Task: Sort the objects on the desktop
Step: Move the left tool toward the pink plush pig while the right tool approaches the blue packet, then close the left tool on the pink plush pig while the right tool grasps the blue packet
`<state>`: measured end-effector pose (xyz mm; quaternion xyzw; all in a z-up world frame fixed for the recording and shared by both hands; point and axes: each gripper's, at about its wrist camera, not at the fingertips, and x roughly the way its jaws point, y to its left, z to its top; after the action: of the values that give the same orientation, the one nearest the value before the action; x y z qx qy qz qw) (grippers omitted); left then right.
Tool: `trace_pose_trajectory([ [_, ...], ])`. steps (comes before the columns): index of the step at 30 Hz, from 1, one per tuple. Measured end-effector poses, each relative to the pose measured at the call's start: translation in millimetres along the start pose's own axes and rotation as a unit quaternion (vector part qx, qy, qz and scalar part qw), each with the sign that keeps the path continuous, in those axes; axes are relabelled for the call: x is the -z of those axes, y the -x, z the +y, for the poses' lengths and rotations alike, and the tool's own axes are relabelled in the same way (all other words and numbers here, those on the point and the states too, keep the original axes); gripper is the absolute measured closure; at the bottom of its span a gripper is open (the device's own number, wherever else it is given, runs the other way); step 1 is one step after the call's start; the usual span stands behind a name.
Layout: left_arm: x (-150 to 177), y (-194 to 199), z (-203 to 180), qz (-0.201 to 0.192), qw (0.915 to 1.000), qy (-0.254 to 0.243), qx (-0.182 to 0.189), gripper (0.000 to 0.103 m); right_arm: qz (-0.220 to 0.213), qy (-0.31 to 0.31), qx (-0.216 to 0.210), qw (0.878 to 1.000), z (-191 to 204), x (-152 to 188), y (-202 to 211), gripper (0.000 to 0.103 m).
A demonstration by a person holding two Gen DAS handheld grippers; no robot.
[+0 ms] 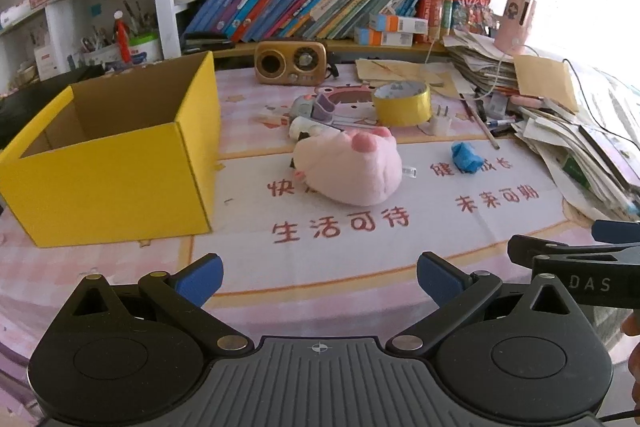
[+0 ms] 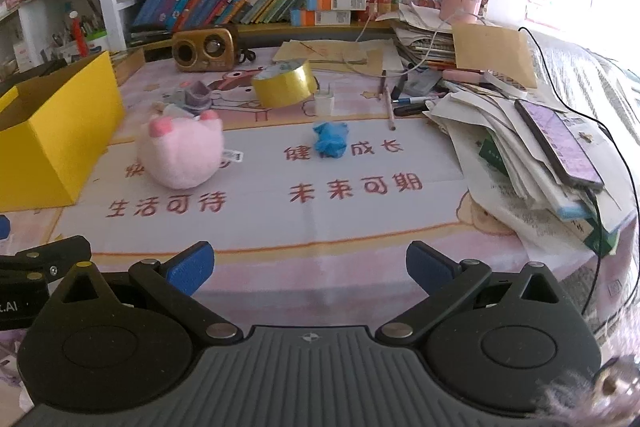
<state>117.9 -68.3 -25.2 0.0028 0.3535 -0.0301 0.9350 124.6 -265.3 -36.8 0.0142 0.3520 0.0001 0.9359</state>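
We log both claws low at the bottom of their frames, over the near edge of the bench (image 1: pixel 360 227). The left claw (image 1: pixel 320 281) has its blue pads spread wide apart, nothing between them; the right claw (image 2: pixel 310 267) is likewise spread and holds nothing.

Left to right in the left wrist view: a yellow cardboard box (image 1: pixel 120 163) fills the left middle of the frame, open at the top, its long side running toward the shelves. Just right of centre lies a pink plush toy (image 1: pixel 352 167), on its side, pink paw pads pointing to the upper right. Behind it, touching or nearly so, sits a small clutter: a white tube (image 1: pixel 308 127) and a grey-purple toy (image 1: pixel 316 107); we cannot tell whether they touch the plush. Further back stands a gold retro radio (image 1: pixel 291 63). Right of the clutter a roll of yellow tape (image 1: pixel 402 105) rests flat, hole up, with a white plug adapter (image 1: pixel 440 123) just beside it, prongs up. A crumpled blue object (image 1: pixel 466 157) lies well apart from the plush, on the printed mat. A pencil (image 1: pixel 482 125) lies with its long axis running from upper left to lower right. A stack of papers (image 1: pixel 580 155) crowds the right edge.

In the right wrist view, a phone (image 2: pixel 560 143) lies atop those papers at right.
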Motion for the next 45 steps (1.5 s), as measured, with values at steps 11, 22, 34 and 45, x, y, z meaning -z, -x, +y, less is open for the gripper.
trace_pose_trajectory([
  [11,-21,-29,-24,0.015,0.9992,0.033,-0.017,0.000,0.018,0.015,-0.029,0.999,-31,-27,-41,0.000],
  [22,-47,-58,-42,0.021,0.9965,0.048,-0.065,0.000,0.024,0.021,-0.035,0.999,-58,-56,-84,0.000],
  [34,-68,-74,-46,0.000,0.9957,0.059,-0.071,0.000,0.031,0.059,-0.060,0.996,-56,-89,-138,0.029],
  [45,-73,-83,-46,0.000,0.9955,0.063,-0.070,0.000,0.057,0.071,-0.077,0.993,-50,-89,-171,0.047],
])
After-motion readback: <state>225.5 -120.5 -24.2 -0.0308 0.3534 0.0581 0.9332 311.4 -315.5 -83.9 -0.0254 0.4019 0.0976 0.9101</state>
